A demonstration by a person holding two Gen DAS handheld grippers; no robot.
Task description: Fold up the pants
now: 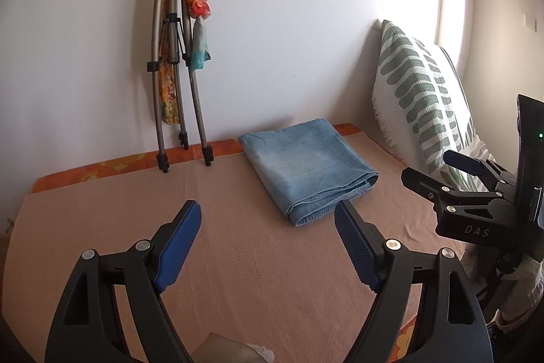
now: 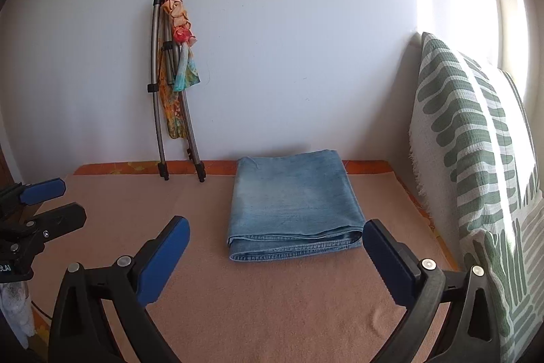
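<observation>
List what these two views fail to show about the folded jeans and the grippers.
- Folded jeans: inner layers, waistband and pockets hidden by the top fold, both views.
- Right gripper: its handle is cut by the left wrist view's edge.
- Left gripper: only partly in the right wrist view, cut by its edge.

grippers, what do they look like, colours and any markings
Both the left gripper and the right gripper have black frames with silver rivets and blue ribbed pads. The right one's body reads DAS in pale letters. A white knit glove is worn.
</observation>
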